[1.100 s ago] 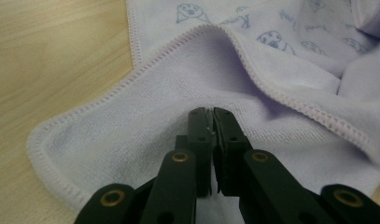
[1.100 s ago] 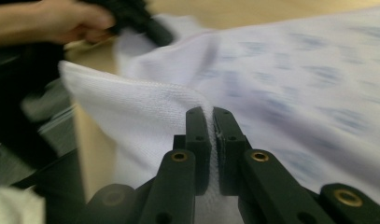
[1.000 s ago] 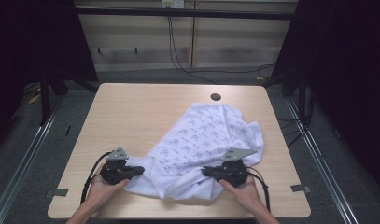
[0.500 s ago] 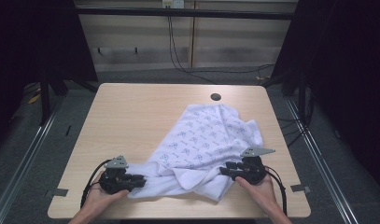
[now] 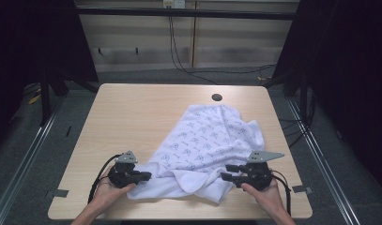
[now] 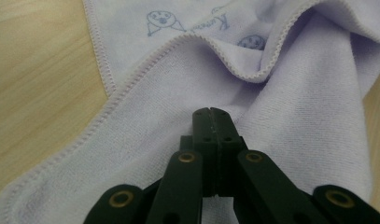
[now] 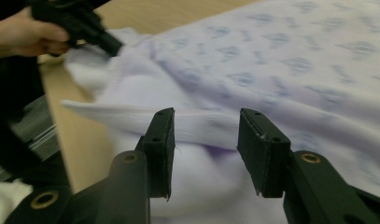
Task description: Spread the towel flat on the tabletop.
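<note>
The towel (image 5: 202,150) is white with a faint lilac cast, printed on 1 face with small blue-grey line drawings of animal faces and script lettering; its plain side is unprinted, and its edges carry pale stitched hems. It lies on a light wood-grain table (image 5: 132,112). Both grippers' jaws are matte black with brass-coloured rivets.

The high view looks forward and down from above the table's (image 5: 132,112) six o'clock edge. Each gripper view rides low and close behind its own jaws. All three share the towel (image 5: 202,140) (image 6: 290,140) (image 7: 281,60)
</note>
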{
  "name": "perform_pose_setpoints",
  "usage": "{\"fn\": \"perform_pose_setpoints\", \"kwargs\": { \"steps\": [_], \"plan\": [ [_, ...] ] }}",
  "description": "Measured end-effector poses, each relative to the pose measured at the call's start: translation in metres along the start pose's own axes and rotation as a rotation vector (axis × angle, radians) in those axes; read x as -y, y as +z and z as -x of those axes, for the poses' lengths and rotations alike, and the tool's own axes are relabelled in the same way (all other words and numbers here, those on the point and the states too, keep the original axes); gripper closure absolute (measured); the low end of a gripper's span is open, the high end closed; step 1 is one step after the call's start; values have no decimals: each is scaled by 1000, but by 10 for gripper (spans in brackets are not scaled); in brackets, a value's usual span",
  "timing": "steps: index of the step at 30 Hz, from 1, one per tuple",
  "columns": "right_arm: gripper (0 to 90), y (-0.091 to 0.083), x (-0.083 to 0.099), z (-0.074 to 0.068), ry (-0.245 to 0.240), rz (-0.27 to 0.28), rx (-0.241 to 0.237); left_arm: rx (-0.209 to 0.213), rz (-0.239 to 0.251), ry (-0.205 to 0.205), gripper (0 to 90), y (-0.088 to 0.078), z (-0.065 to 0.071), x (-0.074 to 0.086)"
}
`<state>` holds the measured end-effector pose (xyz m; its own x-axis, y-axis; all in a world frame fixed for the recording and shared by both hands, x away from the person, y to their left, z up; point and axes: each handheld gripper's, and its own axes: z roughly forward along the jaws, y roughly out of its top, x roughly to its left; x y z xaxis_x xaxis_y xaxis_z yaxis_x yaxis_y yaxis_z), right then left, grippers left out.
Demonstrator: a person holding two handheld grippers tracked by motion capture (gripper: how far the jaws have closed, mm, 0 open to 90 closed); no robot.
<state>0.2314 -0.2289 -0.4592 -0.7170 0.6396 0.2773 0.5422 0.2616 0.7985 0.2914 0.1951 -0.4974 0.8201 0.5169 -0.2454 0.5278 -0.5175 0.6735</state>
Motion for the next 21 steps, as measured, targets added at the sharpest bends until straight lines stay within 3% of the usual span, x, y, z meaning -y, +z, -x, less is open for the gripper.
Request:
{"fn": "perform_pose_setpoints", "kwargs": {
  "steps": [5, 6, 9, 15, 17, 19, 21],
  "plan": [
    [499, 20, -10, -28, -60, -12, -104, 10, 20, -25, 900, 1, -3, 2],
    [499, 20, -10, -28, -60, -12, -104, 10, 20, -25, 900, 1, -3, 2],
    [474, 38, -16, -41, -108, -34, -177, 19, 28, -30, 900, 1, -5, 2],
    [496, 54, -16, -54, -164, -74, -236, 28, 32, -37, 900, 1, -6, 3],
    [545, 55, -14, -55, -172, -85, -238, 27, 32, -36, 900, 1, -6, 3],
    [770, 56, -11, -54, -183, -103, -212, 26, 36, -37, 893, 1, -6, 3],
    [865, 55, -12, -51, -171, -88, -202, 22, 34, -31, 886, 0, -6, 4]
  ]
}}
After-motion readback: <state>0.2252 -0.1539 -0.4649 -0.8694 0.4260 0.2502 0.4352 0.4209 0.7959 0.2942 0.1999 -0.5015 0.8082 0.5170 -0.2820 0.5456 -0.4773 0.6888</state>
